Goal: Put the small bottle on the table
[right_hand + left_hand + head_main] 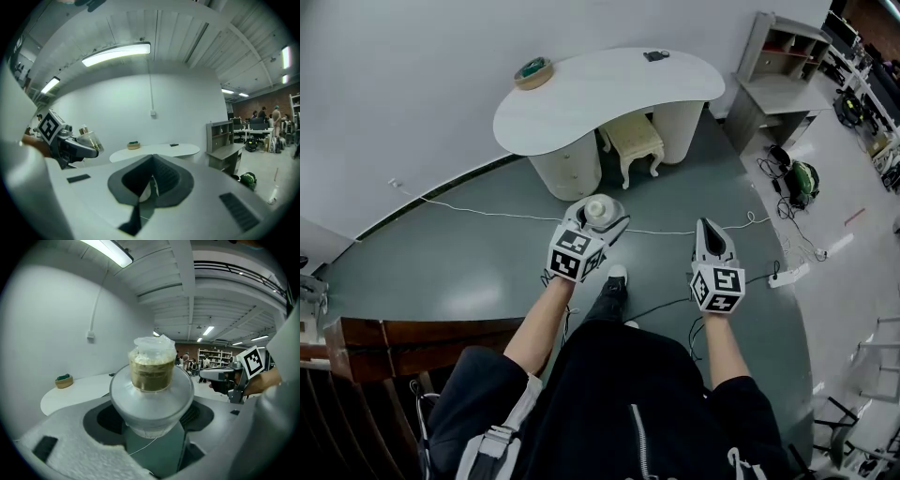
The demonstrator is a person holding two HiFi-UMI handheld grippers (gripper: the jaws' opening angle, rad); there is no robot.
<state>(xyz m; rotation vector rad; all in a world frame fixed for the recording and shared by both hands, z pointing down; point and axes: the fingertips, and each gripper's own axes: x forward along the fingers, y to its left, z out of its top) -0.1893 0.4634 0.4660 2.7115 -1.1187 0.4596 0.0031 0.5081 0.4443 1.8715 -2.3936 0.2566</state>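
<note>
The left gripper (pixel 596 225) holds the small bottle (pixel 151 375), well away from the table (pixel 609 98). The right gripper (pixel 151 186) is closed and empty. Next, the bottle likely needs carrying to the table.

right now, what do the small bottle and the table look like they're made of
Small bottle: clear glass or plastic, glossy; brownish contents show through its neck, and the top looks like crinkled translucent film. Table: white, smooth, matte top, probably painted wood or laminate; no grain shows.
</note>
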